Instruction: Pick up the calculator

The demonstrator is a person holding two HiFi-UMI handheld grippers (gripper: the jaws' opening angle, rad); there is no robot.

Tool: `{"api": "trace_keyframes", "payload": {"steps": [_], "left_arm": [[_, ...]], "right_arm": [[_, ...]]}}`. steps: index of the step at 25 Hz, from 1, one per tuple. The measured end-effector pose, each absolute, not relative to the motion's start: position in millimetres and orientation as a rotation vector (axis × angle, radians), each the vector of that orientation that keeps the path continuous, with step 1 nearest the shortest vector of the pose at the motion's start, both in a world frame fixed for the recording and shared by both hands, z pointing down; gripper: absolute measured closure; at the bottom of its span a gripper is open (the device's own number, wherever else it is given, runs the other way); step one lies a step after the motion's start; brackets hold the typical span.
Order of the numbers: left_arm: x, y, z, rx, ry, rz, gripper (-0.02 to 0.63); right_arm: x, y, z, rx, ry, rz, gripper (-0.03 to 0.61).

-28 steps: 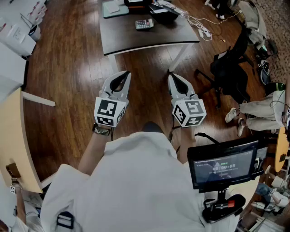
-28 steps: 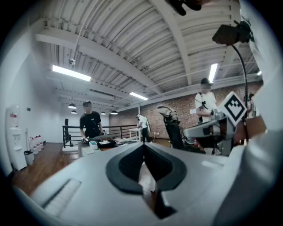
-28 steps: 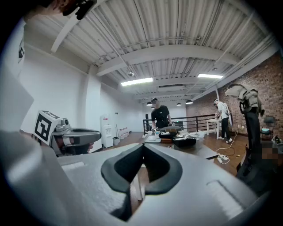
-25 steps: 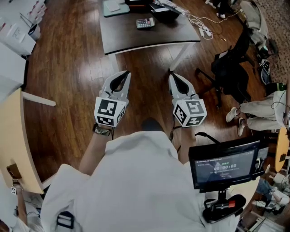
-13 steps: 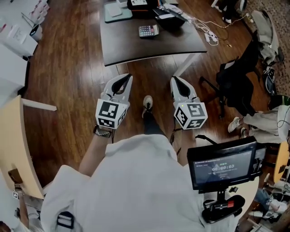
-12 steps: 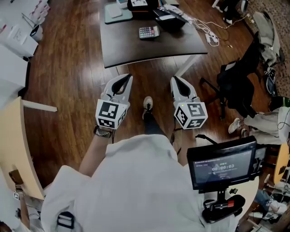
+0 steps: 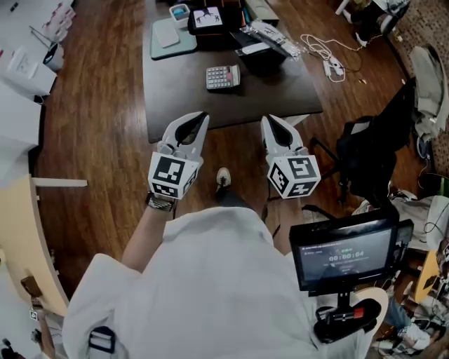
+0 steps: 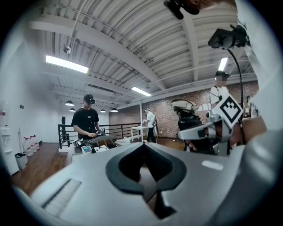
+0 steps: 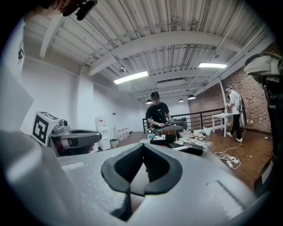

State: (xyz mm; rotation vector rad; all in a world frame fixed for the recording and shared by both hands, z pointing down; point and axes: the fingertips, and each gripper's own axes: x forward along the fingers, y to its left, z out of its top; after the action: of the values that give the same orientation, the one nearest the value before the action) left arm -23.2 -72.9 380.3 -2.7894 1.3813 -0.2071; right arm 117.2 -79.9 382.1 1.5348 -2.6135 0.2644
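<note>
A grey calculator lies flat on the dark table, near its middle. My left gripper hovers at the table's near edge, below and left of the calculator, jaws shut with nothing in them. My right gripper is level with it, below and right of the calculator, also shut and empty. In the left gripper view the left gripper shows its closed jaws, with the table's far end behind. The right gripper looks the same in the right gripper view. The calculator is hidden in both gripper views.
At the table's far end lie a light tray, a small blue-rimmed box, a black box and wrapped items. A black office chair stands right. A person works behind the table. A white cable trails on the floor.
Both grippers have advanced toward the table, side by side, and now reach its near edge. The calculator sits much closer in the head view. Jaws stayed shut.
</note>
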Motion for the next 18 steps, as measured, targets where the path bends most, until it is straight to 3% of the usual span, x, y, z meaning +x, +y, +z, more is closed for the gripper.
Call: {"api": "trace_keyframes", "payload": {"steps": [18], "left_arm": [[-29.1, -186.3, 372.5, -2.78, 1.414, -0.277, 0.607]], "right_arm": [[113.2, -204.4, 376.2, 1.495, -2.628, 0.324, 0.577]]}}
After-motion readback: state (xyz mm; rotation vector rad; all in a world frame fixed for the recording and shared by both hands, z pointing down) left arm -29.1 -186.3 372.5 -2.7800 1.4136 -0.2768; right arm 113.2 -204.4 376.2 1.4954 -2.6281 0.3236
